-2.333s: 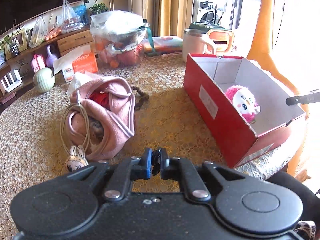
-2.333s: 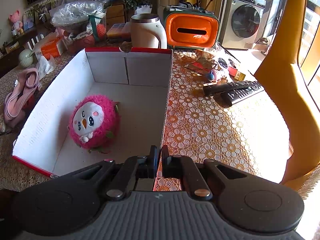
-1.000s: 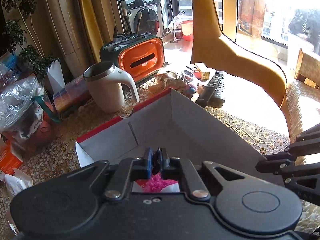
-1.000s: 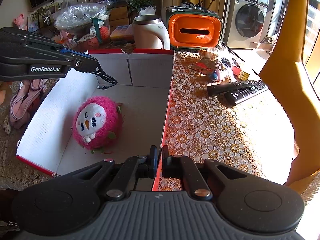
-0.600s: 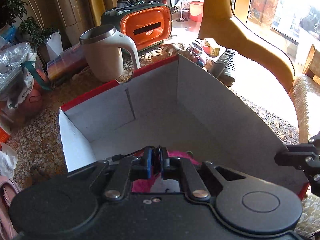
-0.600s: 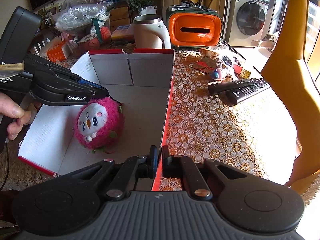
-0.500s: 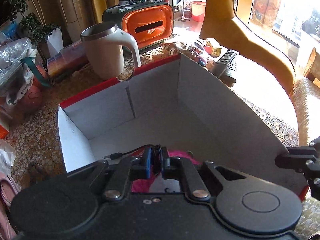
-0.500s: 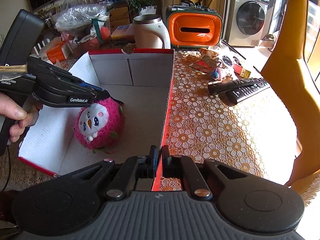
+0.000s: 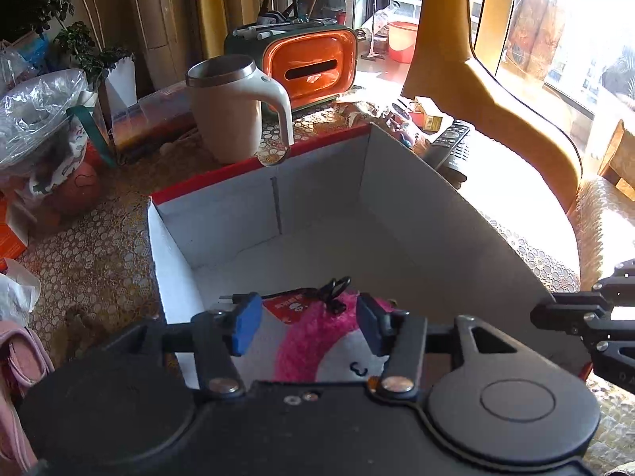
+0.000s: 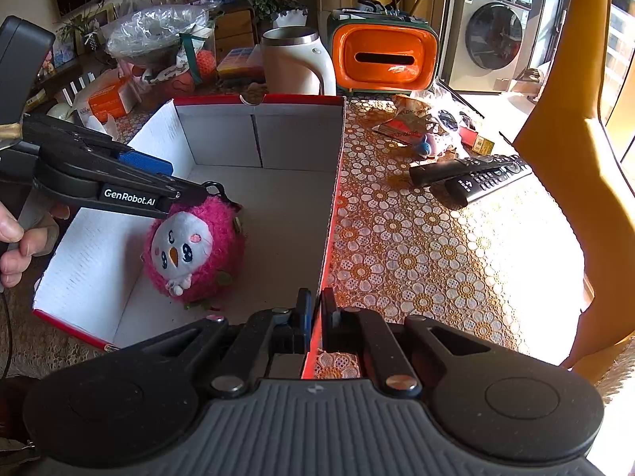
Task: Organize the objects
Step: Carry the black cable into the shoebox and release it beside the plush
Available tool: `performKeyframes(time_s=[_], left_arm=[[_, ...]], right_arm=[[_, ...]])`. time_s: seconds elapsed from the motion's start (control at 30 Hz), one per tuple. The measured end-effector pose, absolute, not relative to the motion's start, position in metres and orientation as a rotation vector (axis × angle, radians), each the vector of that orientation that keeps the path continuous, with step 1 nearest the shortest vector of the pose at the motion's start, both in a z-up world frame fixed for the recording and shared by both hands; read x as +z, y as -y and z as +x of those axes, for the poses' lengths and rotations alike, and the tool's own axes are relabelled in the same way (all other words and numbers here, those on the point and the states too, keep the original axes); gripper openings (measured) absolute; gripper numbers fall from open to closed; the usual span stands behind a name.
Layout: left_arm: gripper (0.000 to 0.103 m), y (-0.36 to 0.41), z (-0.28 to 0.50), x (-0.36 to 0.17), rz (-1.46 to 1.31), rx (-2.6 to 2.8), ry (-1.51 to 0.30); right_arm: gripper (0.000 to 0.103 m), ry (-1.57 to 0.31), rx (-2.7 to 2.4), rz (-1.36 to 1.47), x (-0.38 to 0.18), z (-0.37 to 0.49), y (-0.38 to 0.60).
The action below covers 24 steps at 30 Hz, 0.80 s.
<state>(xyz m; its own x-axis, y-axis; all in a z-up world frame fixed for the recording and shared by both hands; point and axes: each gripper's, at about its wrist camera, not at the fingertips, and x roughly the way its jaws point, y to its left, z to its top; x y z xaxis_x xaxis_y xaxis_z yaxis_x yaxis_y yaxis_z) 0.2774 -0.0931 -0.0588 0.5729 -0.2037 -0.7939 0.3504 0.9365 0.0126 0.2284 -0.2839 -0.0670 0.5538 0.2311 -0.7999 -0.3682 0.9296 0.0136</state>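
A red cardboard box [image 10: 254, 139] with a white inside stands on the table; it also shows in the left wrist view [image 9: 416, 230]. A pink plush bird [image 10: 190, 254] sits in it. A thin black cable [image 9: 329, 291] lies on top of the plush [image 9: 301, 337]. My left gripper [image 9: 307, 327] is open just above the plush and cable; in the right wrist view it [image 10: 186, 194] reaches in from the left. My right gripper [image 10: 314, 315] is shut on the box's right wall [image 10: 331, 218] at its near end.
A beige mug [image 9: 234, 111] and an orange tissue box [image 9: 309, 67] stand behind the box. Two black remotes [image 10: 472, 178] and small packets [image 10: 428, 127] lie to the right. A pink bag [image 9: 16, 361] and plastic bags [image 9: 35, 111] are to the left.
My left gripper came from the pink bag over the box with the cable, lowered onto the plush and opened; the cable now lies loose. My right gripper stayed clamped on the box wall.
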Motion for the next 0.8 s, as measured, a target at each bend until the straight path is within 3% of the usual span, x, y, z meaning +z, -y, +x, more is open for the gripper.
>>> performKeyframes(time_s=[0.5,0.8], left_arm=[[0.076,0.010,0.220,0.009,0.100,-0.279,-0.778],[0.097,-0.056,0.189,0.041,0.106,-0.140,-0.728]], right_arm=[[0.004,-0.924,0.326,-0.189,-0.066,0.227,0.277],[0.004,-0.927,0.318,-0.195,-0.066,0.226,0.276]])
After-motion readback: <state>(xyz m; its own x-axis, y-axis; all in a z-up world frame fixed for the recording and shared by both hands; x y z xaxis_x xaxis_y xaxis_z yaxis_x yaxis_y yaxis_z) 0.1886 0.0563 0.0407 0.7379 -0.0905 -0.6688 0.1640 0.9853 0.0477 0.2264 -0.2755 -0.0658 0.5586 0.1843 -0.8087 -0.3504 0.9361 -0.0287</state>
